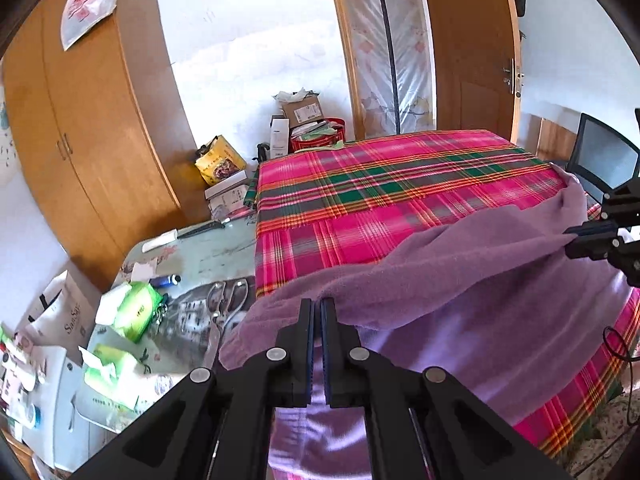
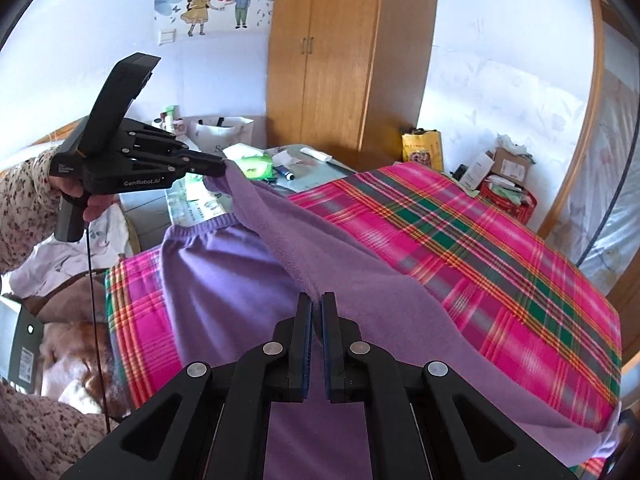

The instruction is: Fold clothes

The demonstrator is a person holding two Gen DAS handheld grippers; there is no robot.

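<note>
Slippage is my worry: both the left gripper (image 1: 317,312) and right gripper (image 2: 317,308) pinch only thin hem of the purple garment (image 1: 460,264) lifted mid-frame over the plaid table (image 1: 380,184), cluttered side table (image 1: 192,256) crowding lower left, open plaid beyond.

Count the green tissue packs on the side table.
2 show in the left wrist view: one tissue pack near the scissors, another tissue pack nearer the camera, at the glass side table's front edge. Clutter may hide others.
</note>
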